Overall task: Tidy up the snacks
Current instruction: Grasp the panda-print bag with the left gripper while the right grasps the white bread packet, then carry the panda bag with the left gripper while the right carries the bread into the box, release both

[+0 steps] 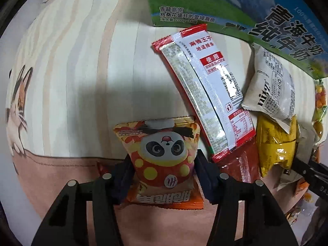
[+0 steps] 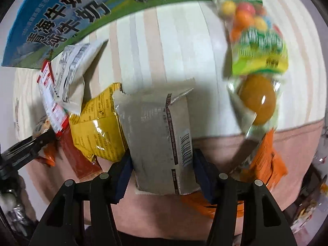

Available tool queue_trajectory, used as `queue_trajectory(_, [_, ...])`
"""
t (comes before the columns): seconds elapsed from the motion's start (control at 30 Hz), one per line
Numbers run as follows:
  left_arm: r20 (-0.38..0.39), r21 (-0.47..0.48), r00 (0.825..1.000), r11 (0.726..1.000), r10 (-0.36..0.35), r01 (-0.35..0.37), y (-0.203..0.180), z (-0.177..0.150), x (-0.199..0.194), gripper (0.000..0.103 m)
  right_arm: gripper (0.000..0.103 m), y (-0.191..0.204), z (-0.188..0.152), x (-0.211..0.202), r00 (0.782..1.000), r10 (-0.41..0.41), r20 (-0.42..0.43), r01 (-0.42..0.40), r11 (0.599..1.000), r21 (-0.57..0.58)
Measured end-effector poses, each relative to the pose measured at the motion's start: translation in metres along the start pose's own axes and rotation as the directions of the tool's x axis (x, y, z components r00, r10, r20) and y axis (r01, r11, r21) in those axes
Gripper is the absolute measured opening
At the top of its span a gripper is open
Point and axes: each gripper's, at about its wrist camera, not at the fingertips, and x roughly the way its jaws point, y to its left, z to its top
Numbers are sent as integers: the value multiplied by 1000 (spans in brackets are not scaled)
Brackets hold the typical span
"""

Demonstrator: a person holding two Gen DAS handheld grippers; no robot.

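An orange snack packet with a panda face stands between the pads of my left gripper, which press into its sides, so the gripper is shut on it. A grey foil snack packet with a barcode is pinched the same way by my right gripper. Both packets sit over a striped cloth with a pink band. Beside the panda packet lie a long red and white packet, a white packet and a yellow packet.
A large blue and green milk carton box lies along the far edge of the pile. To the right of the grey packet are a bag of coloured candy balls, an orange jelly cup and orange packets. The striped cloth lies beyond.
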Motion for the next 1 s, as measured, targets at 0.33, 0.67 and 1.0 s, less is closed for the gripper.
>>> queue_trajectory(0.33, [-34, -32, 998, 999, -44, 43, -15, -79, 11, 52, 59, 7, -41, 7, 997, 58, -59, -58, 998, 6])
queue_trajectory(0.67, [-29, -49, 999, 998, -43, 42, -27, -104, 26, 49, 57, 10, -58, 10, 1000, 24, 16, -24, 999, 30])
queue_trajectory(1.0, [107, -56, 985, 989, -132, 139, -24, -122, -58, 49, 57, 11, -74, -62, 971, 229, 64, -233, 971, 60])
